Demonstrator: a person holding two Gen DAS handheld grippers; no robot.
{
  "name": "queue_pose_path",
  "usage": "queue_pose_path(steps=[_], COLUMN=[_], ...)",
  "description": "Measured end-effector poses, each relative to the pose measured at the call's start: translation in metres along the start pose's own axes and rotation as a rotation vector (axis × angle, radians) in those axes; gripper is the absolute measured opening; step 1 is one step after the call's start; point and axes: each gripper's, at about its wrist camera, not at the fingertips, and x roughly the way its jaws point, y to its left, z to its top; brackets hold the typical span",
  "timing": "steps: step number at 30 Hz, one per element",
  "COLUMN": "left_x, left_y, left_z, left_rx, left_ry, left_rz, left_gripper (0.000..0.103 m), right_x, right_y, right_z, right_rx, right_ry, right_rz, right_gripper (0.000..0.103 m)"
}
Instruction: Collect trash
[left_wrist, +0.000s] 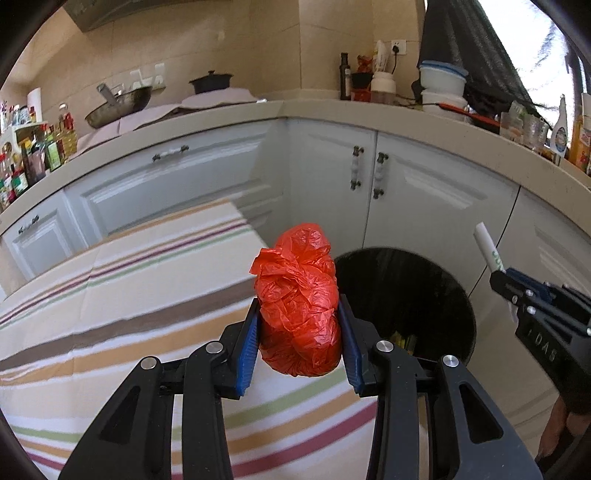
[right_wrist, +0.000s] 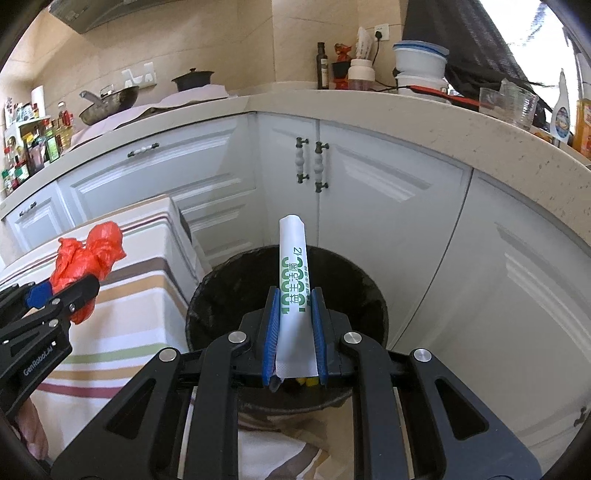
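Note:
My left gripper (left_wrist: 299, 314) is shut on a crumpled red plastic bag (left_wrist: 297, 295), held above the striped tablecloth just left of the black trash bin (left_wrist: 424, 295). From the right wrist view the same red bag (right_wrist: 85, 258) shows at the left in the left gripper (right_wrist: 79, 291). My right gripper (right_wrist: 294, 295) is shut on a white paper packet with green print (right_wrist: 293, 266), upright over the open trash bin (right_wrist: 240, 288). In the left wrist view the packet (left_wrist: 489, 247) sticks up from the right gripper (left_wrist: 498, 275) at the right edge.
A table with a striped cloth (left_wrist: 129, 295) stands left of the bin. White cabinet doors (right_wrist: 388, 206) and a beige counter (right_wrist: 424, 118) wrap around behind. The counter holds bottles, a wok (left_wrist: 118, 105), a pot and containers.

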Motion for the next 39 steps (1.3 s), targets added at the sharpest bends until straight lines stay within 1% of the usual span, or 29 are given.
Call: queue_pose_path(steps=[4,13,23,24,25,26,27,28,30,34,36,38,39], left_x=[0.008,0.033,0.066,0.069,0.072,0.074,0.076,0.077,0.079,0.082,0.080,0.079,0.078], left_y=[-0.012,-0.039,-0.053,-0.054,-0.054,-0.053,-0.052,-0.052,-0.051,-0.049,-0.047,-0.046,-0.045], left_z=[0.007,0.017,0.030,0.031,0.031,0.032,0.032,0.032,0.032,0.030,0.030,0.030,0.030], left_rx=[0.012,0.055,0.061,0.059,0.055,0.053,0.051,0.049,0.047,0.039,0.035,0.031,0.029], left_ry=[-0.017,-0.009,0.021,0.028,0.037,0.042,0.047,0.047,0.045,0.055,0.051,0.047,0.043], left_rz=[-0.014,-0.036,-0.042,-0.043,-0.039,-0.038,-0.038,-0.037,-0.028,-0.025,-0.021,-0.020,-0.020], left_gripper=[0.039,0.040,0.041,0.042,0.043,0.047,0.052,0.054,0.059,0.060,0.062,0.066,0.067], right_x=[0.006,0.023,0.055,0.057,0.060,0.062,0.064,0.065,0.066,0.066,0.064,0.062,0.059], right_y=[-0.006,-0.015,-0.021,-0.022,-0.023,-0.024,-0.025,-0.026,-0.027,-0.028,-0.027,-0.027,-0.028], right_z=[0.004,0.016,0.022,0.022,0.022,0.022,0.022,0.022,0.022,0.021,0.021,0.022,0.021], right_rx=[0.003,0.010,0.027,0.031,0.035,0.040,0.044,0.048,0.051,0.046,0.043,0.041,0.044], right_ry=[-0.015,-0.069,-0.066,-0.069,-0.069,-0.069,-0.071,-0.073,-0.072,-0.073,-0.076,-0.079,-0.081], right_rz=[-0.007,-0.022,-0.033,-0.036,-0.042,-0.049,-0.054,-0.059,-0.062,-0.072,-0.079,-0.084,-0.086], right_gripper=[0.017,0.017,0.018,0.021,0.029,0.034,0.043,0.047,0.048,0.048,0.048,0.049,0.053])
